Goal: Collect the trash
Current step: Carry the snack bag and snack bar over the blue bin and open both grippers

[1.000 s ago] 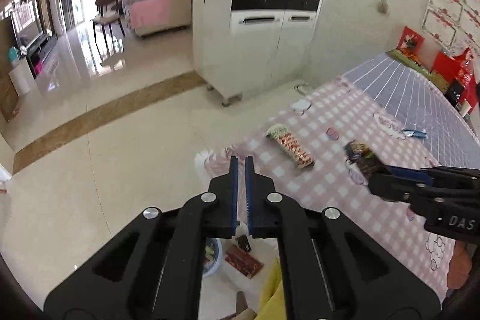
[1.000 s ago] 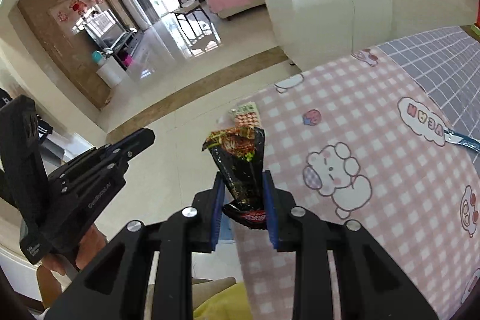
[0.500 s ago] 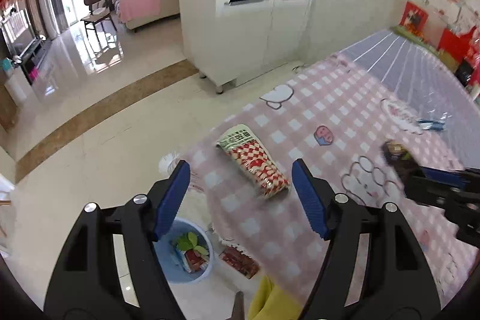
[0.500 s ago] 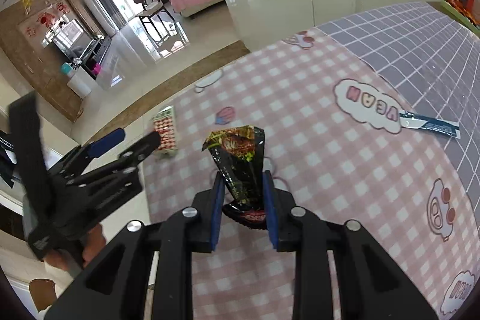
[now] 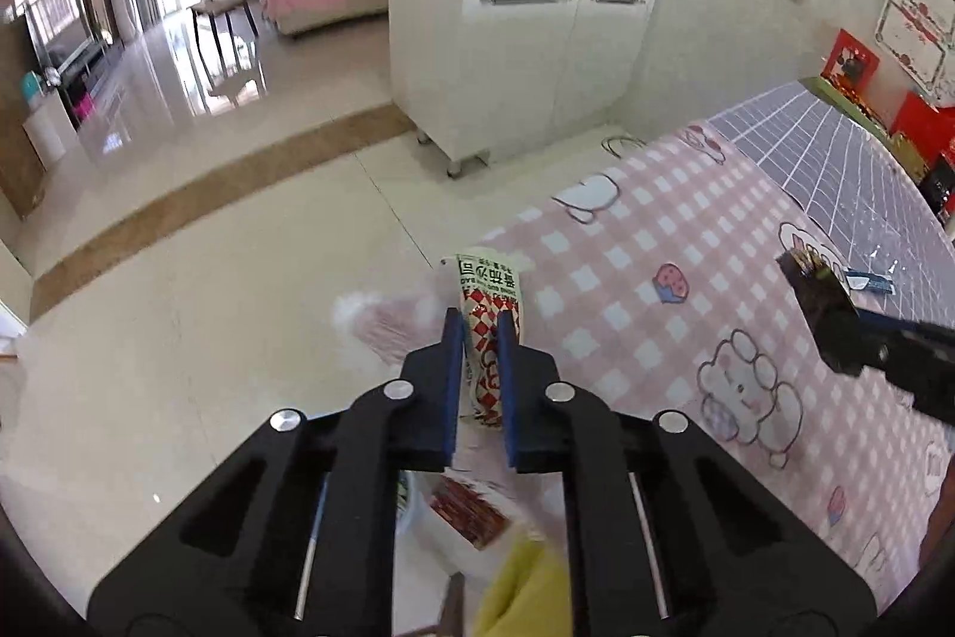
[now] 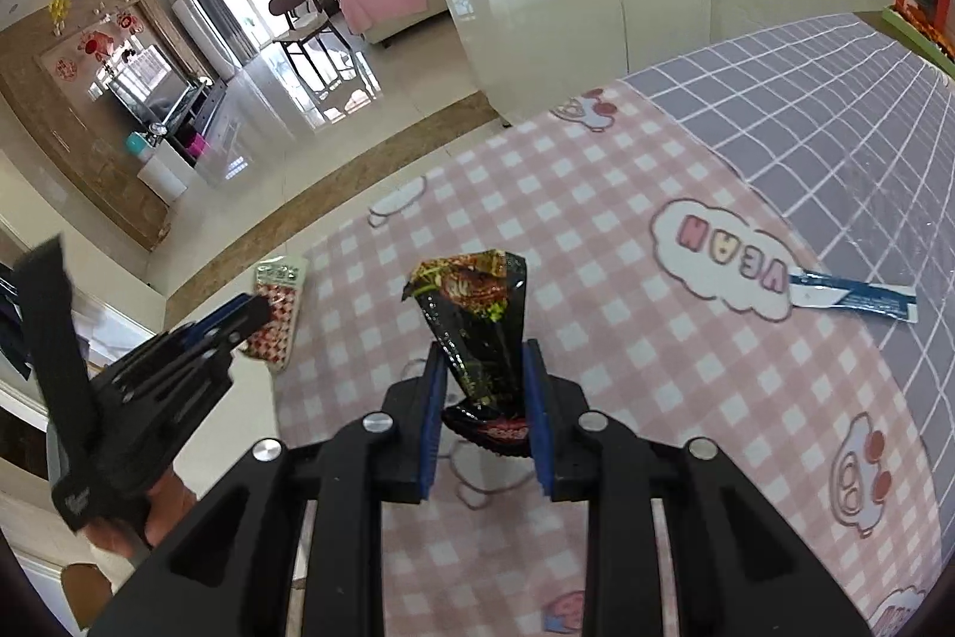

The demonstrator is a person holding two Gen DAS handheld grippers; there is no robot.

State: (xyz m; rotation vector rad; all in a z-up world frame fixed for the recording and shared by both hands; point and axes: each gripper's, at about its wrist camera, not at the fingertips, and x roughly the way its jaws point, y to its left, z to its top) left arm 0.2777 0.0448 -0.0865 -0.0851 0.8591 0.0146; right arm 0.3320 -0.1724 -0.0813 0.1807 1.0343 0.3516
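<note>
My left gripper (image 5: 479,323) is shut on a red-and-white checked snack wrapper (image 5: 490,302) at the table's left edge; the wrapper also shows in the right wrist view (image 6: 277,314), with the left gripper (image 6: 248,314) on it. My right gripper (image 6: 482,356) is shut on a dark crumpled snack wrapper (image 6: 477,320) and holds it above the pink checked tablecloth (image 6: 597,243). That wrapper shows at the right of the left wrist view (image 5: 818,297). A blue-and-white wrapper (image 6: 853,297) lies flat on the cloth to the right.
A red packet (image 5: 468,511) lies on the floor below the table edge, beside a partly hidden bin (image 5: 406,494). A white cabinet (image 5: 525,58) stands beyond the table. Glossy floor (image 5: 179,279) spreads to the left. Red boxes (image 5: 919,123) stand at the table's far right.
My left gripper opened wide, moved forward over the checked wrapper and has closed on it. My right gripper still holds the dark wrapper, further in over the table.
</note>
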